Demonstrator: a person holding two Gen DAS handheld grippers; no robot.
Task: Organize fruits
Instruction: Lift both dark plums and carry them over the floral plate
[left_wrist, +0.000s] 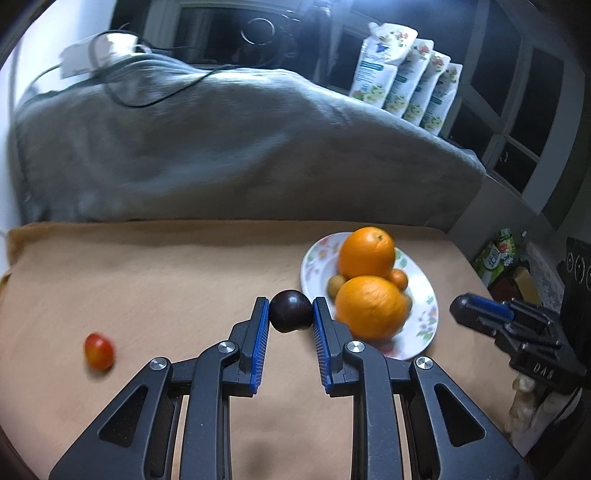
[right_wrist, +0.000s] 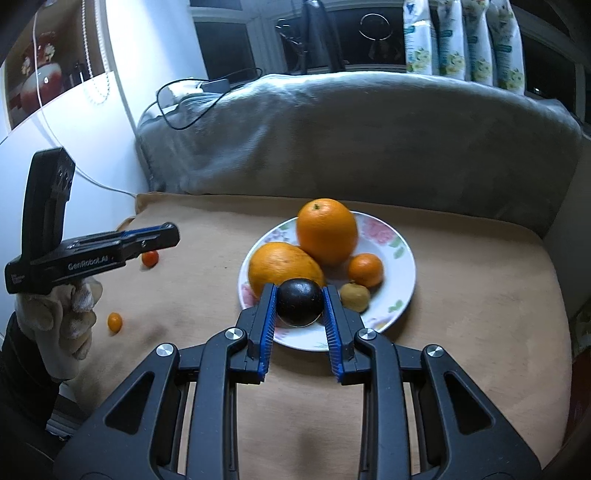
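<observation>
My left gripper (left_wrist: 290, 308) is shut on a dark plum (left_wrist: 290, 310), held just left of the floral plate (left_wrist: 424, 295). My right gripper (right_wrist: 300, 300) is shut on another dark plum (right_wrist: 300, 302) over the near rim of the plate (right_wrist: 400, 273). The plate holds two big oranges (right_wrist: 327, 230), a small mandarin (right_wrist: 365, 270) and a small yellow fruit (right_wrist: 354, 296). A red-orange cherry tomato (left_wrist: 99, 350) lies on the tan cloth to the left. In the right wrist view, a small orange fruit (right_wrist: 115, 322) and a red one (right_wrist: 150, 258) lie on the cloth near the left gripper's body (right_wrist: 92, 251).
A grey blanket (left_wrist: 240, 147) is heaped along the back of the tan cloth (left_wrist: 166, 280). Several white pouches (left_wrist: 406, 81) stand behind it by the window. Cables (left_wrist: 147, 88) and a white adapter lie on the blanket. Boxes (left_wrist: 498, 258) sit past the right edge.
</observation>
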